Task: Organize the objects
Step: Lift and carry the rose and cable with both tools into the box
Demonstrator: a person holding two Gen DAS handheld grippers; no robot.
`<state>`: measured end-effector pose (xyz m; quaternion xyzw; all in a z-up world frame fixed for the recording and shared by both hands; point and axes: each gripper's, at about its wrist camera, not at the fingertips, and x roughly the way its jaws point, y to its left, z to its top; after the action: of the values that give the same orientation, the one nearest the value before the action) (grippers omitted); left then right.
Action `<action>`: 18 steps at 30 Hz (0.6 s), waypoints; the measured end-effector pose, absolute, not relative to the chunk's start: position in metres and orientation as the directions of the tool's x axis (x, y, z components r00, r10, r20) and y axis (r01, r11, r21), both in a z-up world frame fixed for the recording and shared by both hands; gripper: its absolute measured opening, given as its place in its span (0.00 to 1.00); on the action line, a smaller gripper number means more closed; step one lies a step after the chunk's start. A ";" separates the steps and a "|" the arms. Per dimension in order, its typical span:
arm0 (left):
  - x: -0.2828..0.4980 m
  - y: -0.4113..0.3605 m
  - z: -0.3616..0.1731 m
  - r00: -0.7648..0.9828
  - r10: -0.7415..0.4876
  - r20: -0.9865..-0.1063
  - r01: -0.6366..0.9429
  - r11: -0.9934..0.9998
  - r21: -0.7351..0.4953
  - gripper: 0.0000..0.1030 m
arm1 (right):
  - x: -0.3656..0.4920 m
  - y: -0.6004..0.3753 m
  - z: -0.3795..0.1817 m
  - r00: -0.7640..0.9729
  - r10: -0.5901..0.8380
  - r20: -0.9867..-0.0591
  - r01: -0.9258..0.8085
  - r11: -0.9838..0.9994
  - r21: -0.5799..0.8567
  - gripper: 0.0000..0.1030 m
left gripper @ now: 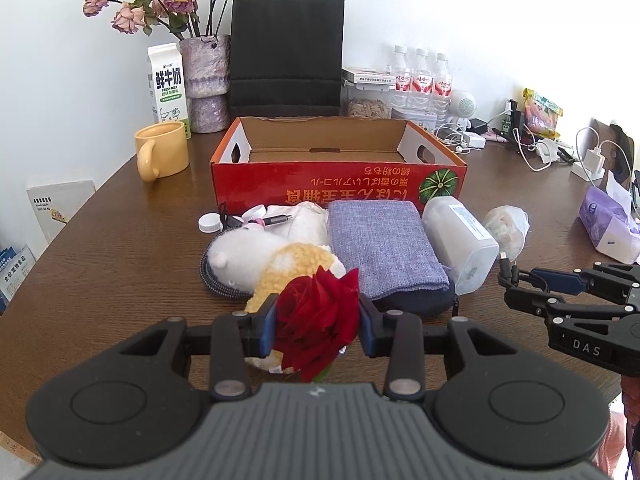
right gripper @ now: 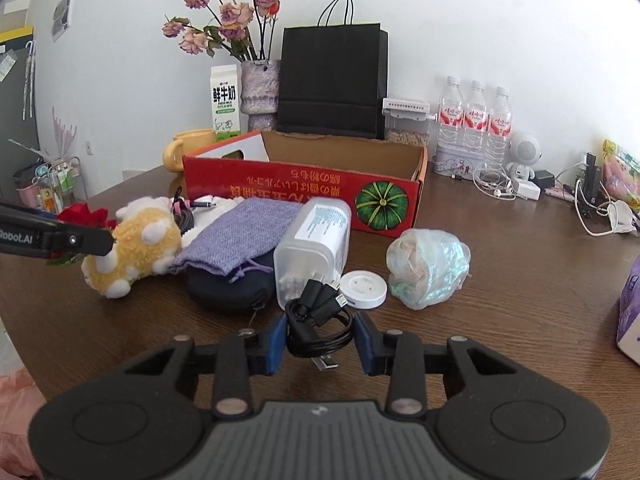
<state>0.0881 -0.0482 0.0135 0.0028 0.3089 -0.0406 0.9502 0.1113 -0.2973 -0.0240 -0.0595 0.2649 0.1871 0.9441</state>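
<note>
My left gripper (left gripper: 318, 330) is shut on a red rose (left gripper: 316, 308), held just above the brown table in front of a white and yellow plush toy (left gripper: 248, 256). My right gripper (right gripper: 320, 340) is shut on a coiled black cable (right gripper: 320, 320). It shows at the right edge of the left wrist view as the right gripper (left gripper: 508, 284). An open red cardboard box (left gripper: 320, 184) stands behind a pile: a purple cloth pouch (left gripper: 380, 240), a translucent plastic container (left gripper: 460, 240) lying on its side, and a bunched plastic bag (right gripper: 428, 268). A white round disc (right gripper: 364, 286) lies beside the container.
Along the back wall stand a yellow mug (left gripper: 162, 152), a milk carton (left gripper: 168, 84), a vase of dried roses (left gripper: 206, 68), a black paper bag (left gripper: 286, 56) and three water bottles (left gripper: 420, 80). Chargers and cords (left gripper: 532, 148) and a tissue pack (left gripper: 608, 228) crowd the right side.
</note>
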 end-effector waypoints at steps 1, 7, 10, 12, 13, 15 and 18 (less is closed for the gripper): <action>0.088 -0.049 0.015 0.808 -0.076 -0.584 0.081 0.997 -0.018 0.38 | 0.110 -0.297 -0.020 0.795 0.326 -0.511 -0.387 0.922 -0.014 0.34; 0.095 -0.051 0.026 0.822 -0.086 -0.563 0.096 0.995 -0.012 0.38 | 0.114 -0.290 0.002 0.816 0.353 -0.457 -0.405 0.914 -0.017 0.34; 0.102 -0.052 0.030 0.825 -0.092 -0.558 0.103 0.995 -0.011 0.38 | 0.120 -0.284 0.009 0.819 0.366 -0.442 -0.414 0.910 -0.015 0.34; 0.108 -0.052 0.031 0.824 -0.096 -0.558 0.108 0.994 -0.011 0.38 | 0.126 -0.280 0.012 0.820 0.373 -0.434 -0.420 0.907 -0.015 0.34; 0.111 -0.052 0.031 0.825 -0.097 -0.557 0.109 0.994 -0.011 0.38 | 0.129 -0.278 0.014 0.821 0.376 -0.430 -0.423 0.906 -0.015 0.34; 0.117 -0.052 0.033 0.827 -0.099 -0.553 0.111 0.994 -0.012 0.38 | 0.135 -0.273 0.018 0.822 0.382 -0.423 -0.429 0.903 -0.017 0.34; 0.129 -0.050 0.036 0.831 -0.105 -0.545 0.114 0.993 -0.018 0.38 | 0.148 -0.266 0.023 0.825 0.389 -0.410 -0.434 0.901 -0.018 0.34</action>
<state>0.1295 -0.0497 0.0365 0.0076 0.2846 -0.0573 0.9569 0.1482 -0.2657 0.0233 -0.0555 0.2027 0.2157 0.9536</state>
